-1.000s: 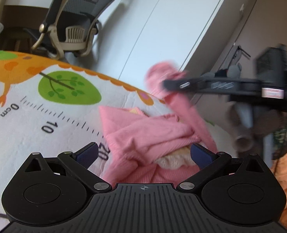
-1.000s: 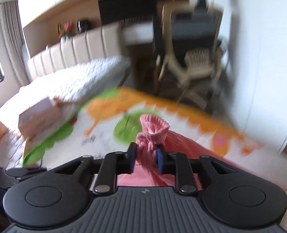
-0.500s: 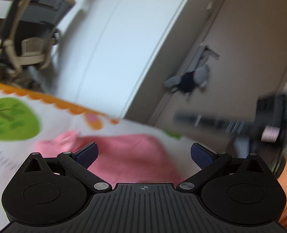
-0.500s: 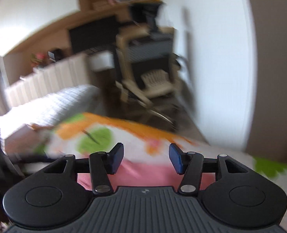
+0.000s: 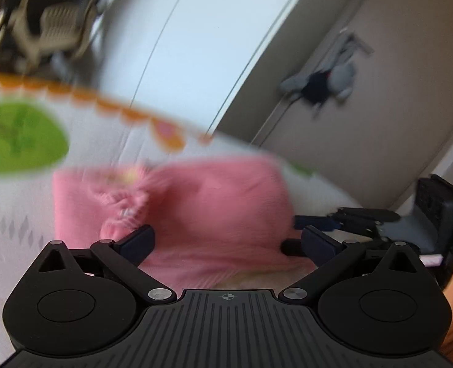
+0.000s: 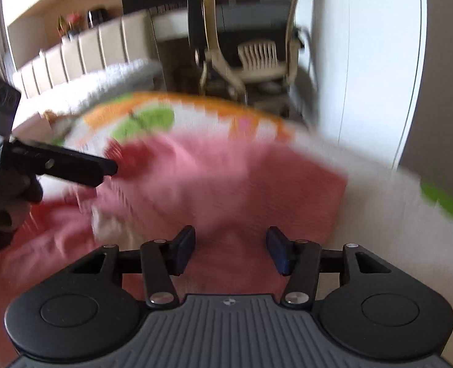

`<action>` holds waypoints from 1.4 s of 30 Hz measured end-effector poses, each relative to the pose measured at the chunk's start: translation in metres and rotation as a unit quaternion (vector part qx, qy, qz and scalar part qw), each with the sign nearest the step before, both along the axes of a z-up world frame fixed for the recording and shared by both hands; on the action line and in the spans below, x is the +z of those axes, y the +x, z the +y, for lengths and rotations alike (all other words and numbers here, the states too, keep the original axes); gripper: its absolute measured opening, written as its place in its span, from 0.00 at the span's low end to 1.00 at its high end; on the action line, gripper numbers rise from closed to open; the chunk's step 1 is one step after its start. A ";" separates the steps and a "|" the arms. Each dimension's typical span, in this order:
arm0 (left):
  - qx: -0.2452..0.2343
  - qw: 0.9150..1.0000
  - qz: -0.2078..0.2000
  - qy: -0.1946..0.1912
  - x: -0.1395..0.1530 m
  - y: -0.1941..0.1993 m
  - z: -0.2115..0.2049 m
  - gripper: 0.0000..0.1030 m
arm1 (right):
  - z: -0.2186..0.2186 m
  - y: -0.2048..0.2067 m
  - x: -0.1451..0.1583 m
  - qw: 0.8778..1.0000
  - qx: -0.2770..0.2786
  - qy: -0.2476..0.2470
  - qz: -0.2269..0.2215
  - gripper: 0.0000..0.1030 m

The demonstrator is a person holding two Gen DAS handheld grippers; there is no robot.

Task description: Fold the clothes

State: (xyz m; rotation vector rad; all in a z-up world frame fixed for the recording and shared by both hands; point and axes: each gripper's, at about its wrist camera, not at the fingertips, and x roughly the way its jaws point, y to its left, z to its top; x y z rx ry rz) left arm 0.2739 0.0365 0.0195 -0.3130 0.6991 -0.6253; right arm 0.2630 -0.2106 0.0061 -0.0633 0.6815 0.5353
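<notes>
Over the pink knitted garment both of my grippers hung with nothing in them. My left gripper had its dark blue pads spread wide, one pad above the garment's near left part and the other at its near right edge, gripping no cloth. My right gripper was likewise parted, its two blue pads standing clear above the garment's near edge, with pink cloth showing in the gap between them.

In the left wrist view, the right gripper's fingers reached in from the side, just beside the garment's right edge. In the right wrist view, the left gripper's black finger pointed toward the garment's far left part; whether it touched the cloth I could not tell, since the frame was blurred.

The garment lay spread on a white play mat with an orange scalloped border and a green leaf print, a bunched knitted cuff lying on its left half. Beyond the garment's far side stood a beige mesh office chair, and to its right a white cabinet door. A grey plush toy hung on the beige door further right.
</notes>
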 end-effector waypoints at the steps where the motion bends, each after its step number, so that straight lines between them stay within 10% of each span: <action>1: -0.002 1.000 -0.020 -0.007 0.009 0.000 0.001 1.00 | -0.001 0.004 0.008 1.000 -0.005 0.008 -0.013 0.51; 5: 0.005 0.999 -0.016 -0.033 0.011 0.021 -0.004 1.00 | 0.003 0.038 0.014 0.999 -0.033 0.026 -0.029 0.39; 12: -0.003 0.998 0.010 0.061 -0.037 0.020 -0.018 1.00 | 0.023 0.051 -0.035 0.998 -0.020 -0.051 -0.013 0.40; 16: 0.009 0.999 0.015 0.045 -0.020 0.021 -0.007 1.00 | 0.022 0.049 -0.023 0.998 -0.013 -0.058 -0.011 0.41; 22: 0.144 0.987 0.060 0.025 -0.013 0.049 0.051 1.00 | -0.046 0.059 0.007 0.994 -0.105 0.044 0.005 0.47; 28: 0.174 0.978 0.109 0.017 -0.040 0.066 0.059 0.93 | -0.066 0.083 -0.024 0.981 -0.159 0.095 0.066 0.45; 32: 0.172 0.981 0.078 0.053 -0.043 0.069 0.041 0.77 | -0.035 0.088 -0.034 0.985 -0.124 0.095 0.077 0.42; 34: 0.169 0.981 0.070 0.068 -0.043 0.071 0.036 0.58 | -0.020 0.087 -0.035 0.989 -0.110 0.070 0.066 0.25; 36: 0.164 0.981 0.088 0.059 -0.044 0.072 0.040 0.16 | -0.016 0.085 -0.030 0.992 -0.102 0.052 0.050 0.15; 42: 0.126 0.992 0.017 0.019 0.002 0.033 0.051 0.14 | -0.033 0.045 0.023 0.995 -0.072 0.073 -0.014 0.11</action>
